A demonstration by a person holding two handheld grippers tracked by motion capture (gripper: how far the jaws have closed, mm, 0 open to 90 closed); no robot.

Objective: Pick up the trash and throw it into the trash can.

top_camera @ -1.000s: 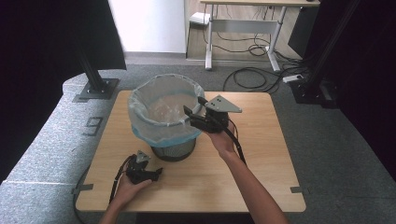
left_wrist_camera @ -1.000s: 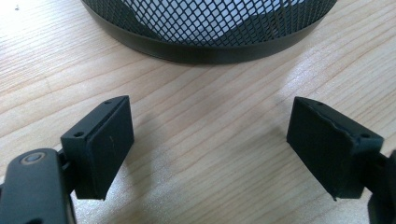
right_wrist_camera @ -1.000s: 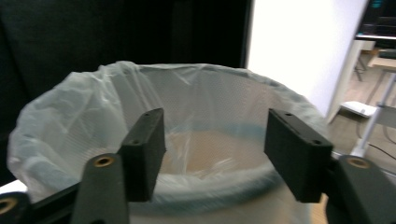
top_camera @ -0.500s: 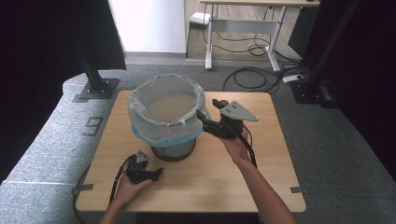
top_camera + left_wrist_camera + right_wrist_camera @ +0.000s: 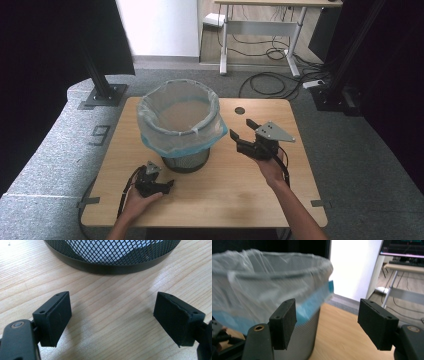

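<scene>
A black mesh waste bin (image 5: 186, 161) stands on the wooden table (image 5: 240, 200), lined with a clear plastic bag (image 5: 180, 117) whose blue edge folds over the rim. My left gripper (image 5: 167, 185) rests on the table just in front of the bin, open and empty; in the left gripper view its jaws (image 5: 112, 315) frame bare wood below the bin's base (image 5: 112, 262). My right gripper (image 5: 241, 131) hovers to the right of the bin, apart from it. Its jaws (image 5: 328, 325) have just been opening and hold nothing, with the bag (image 5: 262, 282) to their left.
A small dark round hole (image 5: 240, 110) sits in the table behind the right gripper. On the floor beyond lie a black stand base (image 5: 105, 95), loose cables (image 5: 270, 80) and a white desk (image 5: 260, 30). Grey carpet surrounds the table.
The right gripper has moved rightward and a little downward, away from the bin's rim. The left gripper has stayed where it was.
</scene>
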